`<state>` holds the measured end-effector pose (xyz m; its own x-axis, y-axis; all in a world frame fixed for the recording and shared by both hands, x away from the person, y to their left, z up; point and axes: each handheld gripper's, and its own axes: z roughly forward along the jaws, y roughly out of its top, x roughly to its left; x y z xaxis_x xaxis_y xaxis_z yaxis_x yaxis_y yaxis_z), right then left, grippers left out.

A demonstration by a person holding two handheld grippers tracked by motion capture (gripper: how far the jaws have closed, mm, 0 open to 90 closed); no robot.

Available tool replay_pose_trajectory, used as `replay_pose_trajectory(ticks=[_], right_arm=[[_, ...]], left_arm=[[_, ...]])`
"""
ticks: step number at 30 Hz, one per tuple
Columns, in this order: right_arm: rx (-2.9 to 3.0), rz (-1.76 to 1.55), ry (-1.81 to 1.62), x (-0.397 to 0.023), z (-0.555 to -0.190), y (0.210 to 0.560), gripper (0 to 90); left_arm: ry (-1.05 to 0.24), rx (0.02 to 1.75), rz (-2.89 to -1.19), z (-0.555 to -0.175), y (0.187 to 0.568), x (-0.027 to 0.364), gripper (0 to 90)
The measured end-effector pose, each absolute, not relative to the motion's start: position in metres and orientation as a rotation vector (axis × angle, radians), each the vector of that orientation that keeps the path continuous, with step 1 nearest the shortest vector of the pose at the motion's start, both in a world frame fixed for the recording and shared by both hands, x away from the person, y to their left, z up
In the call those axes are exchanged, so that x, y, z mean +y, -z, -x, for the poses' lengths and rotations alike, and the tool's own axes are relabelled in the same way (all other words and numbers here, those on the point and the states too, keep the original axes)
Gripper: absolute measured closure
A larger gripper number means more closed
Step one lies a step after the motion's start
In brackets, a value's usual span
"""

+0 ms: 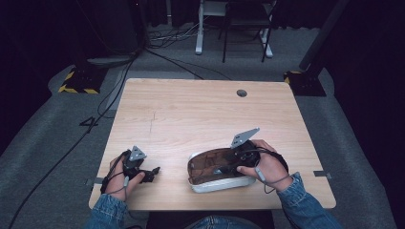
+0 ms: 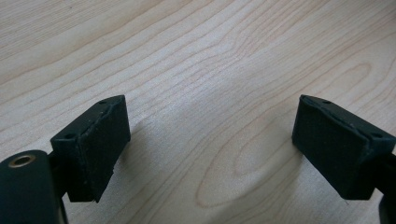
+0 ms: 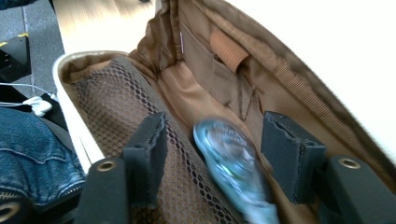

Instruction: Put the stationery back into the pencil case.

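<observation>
The open white hard-shell case with brown fabric lining (image 1: 215, 169) lies on the light wooden tabletop (image 1: 191, 114). Inside the case, the right gripper (image 3: 212, 135) has its fingers parted around a blurred, shiny blue-silver object (image 3: 229, 163), not pressing it. Left of the case, the left gripper (image 2: 210, 140) rests with fingers spread wide.

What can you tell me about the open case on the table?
The case is an oval zip pouch with a pale shell, lying open near the table's front edge. Inside it is lined in brown fabric, with a mesh pocket on one half and flat slip pockets plus an elastic loop on the other. The right gripper reaches into it, jaws apart, with a blurred shiny object between them.
</observation>
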<state>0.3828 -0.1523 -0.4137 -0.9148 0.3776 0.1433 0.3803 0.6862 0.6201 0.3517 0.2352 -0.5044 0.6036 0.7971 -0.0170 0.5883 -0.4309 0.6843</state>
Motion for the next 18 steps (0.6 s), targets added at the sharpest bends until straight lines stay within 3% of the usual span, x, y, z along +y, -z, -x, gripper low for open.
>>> replay_pose_trajectory(ticks=[18], right_arm=[[-2.908, 0.803, 1.289, -0.194, -0.388, 0.38, 40.8]], left_arm=[[-0.41, 1.089, -2.169, -0.352, 0.504, 0.235, 11.6]])
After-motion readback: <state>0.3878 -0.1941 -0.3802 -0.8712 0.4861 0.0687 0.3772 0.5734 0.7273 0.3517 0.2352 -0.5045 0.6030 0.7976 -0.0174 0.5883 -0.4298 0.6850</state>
